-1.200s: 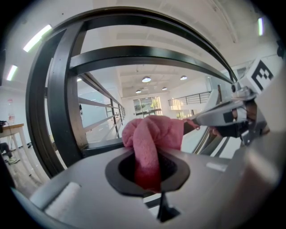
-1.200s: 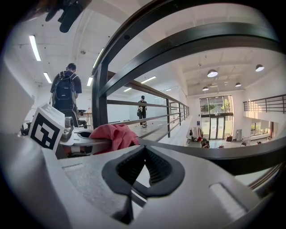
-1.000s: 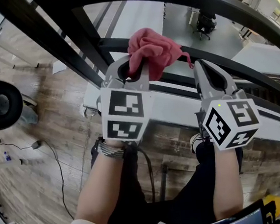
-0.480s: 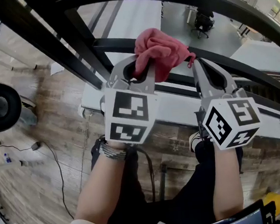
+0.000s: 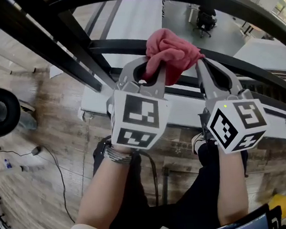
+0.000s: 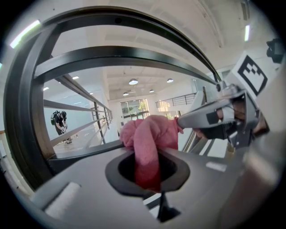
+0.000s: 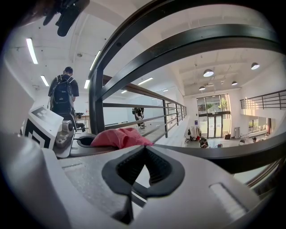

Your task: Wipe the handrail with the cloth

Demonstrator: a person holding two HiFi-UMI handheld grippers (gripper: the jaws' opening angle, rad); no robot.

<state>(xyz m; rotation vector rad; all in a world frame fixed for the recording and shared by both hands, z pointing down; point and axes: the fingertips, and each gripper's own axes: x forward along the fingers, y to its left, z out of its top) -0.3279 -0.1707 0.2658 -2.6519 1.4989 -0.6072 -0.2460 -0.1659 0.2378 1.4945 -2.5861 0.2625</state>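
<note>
Two grippers, one cloth, and one railing of several black bars are in view.

1. Left gripper (image 5: 149, 71): jaws clamped on the lower fold of the pink cloth (image 5: 171, 49). The rest of the cloth bunches at 12 o'clock from the jaw tips and rests on a handrail bar (image 5: 116, 45).
2. Right gripper (image 5: 201, 63): jaws together, with nothing between them. The cloth lies at 10 o'clock from its tip, just beside it.
3. Change from one second ago: the left gripper and cloth have shifted toward 3 o'clock along the bar, closing the gap to the right gripper, which has held its position.
</note>
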